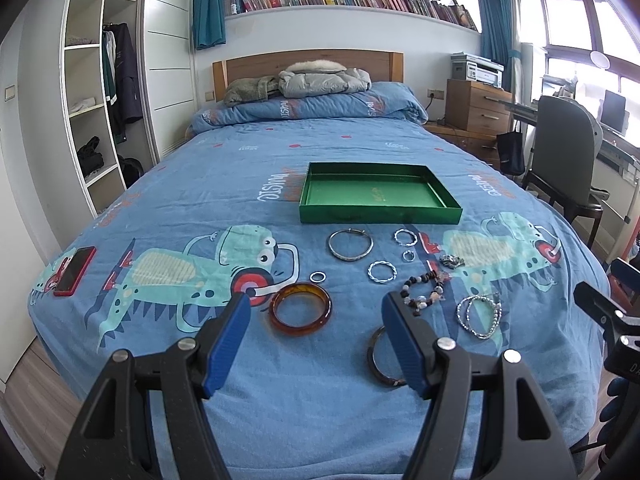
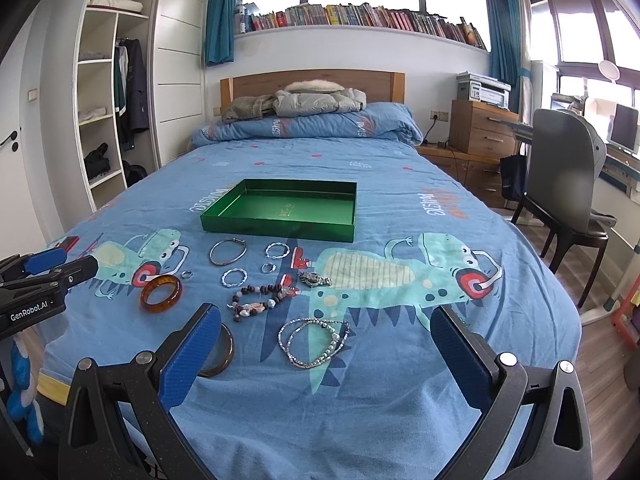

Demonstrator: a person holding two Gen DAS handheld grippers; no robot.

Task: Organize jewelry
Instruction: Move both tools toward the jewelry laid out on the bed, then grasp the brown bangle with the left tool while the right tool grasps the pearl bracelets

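An empty green tray (image 1: 440, 196) (image 2: 216, 216) lies on the blue bed. In front of it lie an amber bangle (image 1: 301, 309) (image 2: 161, 288), a dark bangle (image 1: 376, 360) (image 2: 224, 354), a silver bangle (image 1: 351, 244) (image 2: 228, 252), small silver rings (image 1: 382, 272) (image 2: 235, 277), a beaded bracelet (image 1: 426, 292) (image 2: 256, 300), a silver bead chain (image 1: 480, 316) (image 2: 314, 342) and a brooch (image 1: 452, 261) (image 2: 316, 279). My left gripper (image 1: 316, 336) is open above the amber bangle and the dark one. My right gripper (image 2: 326, 350) is open wide above the bead chain. Both are empty.
A red phone (image 1: 75, 271) lies at the bed's left edge. Pillows and a grey jacket (image 1: 322, 80) sit at the headboard. A wardrobe (image 1: 96, 92) stands left. A chair (image 2: 568, 184) and desk stand right. The right gripper's body shows at the left wrist view's right edge (image 1: 612, 320).
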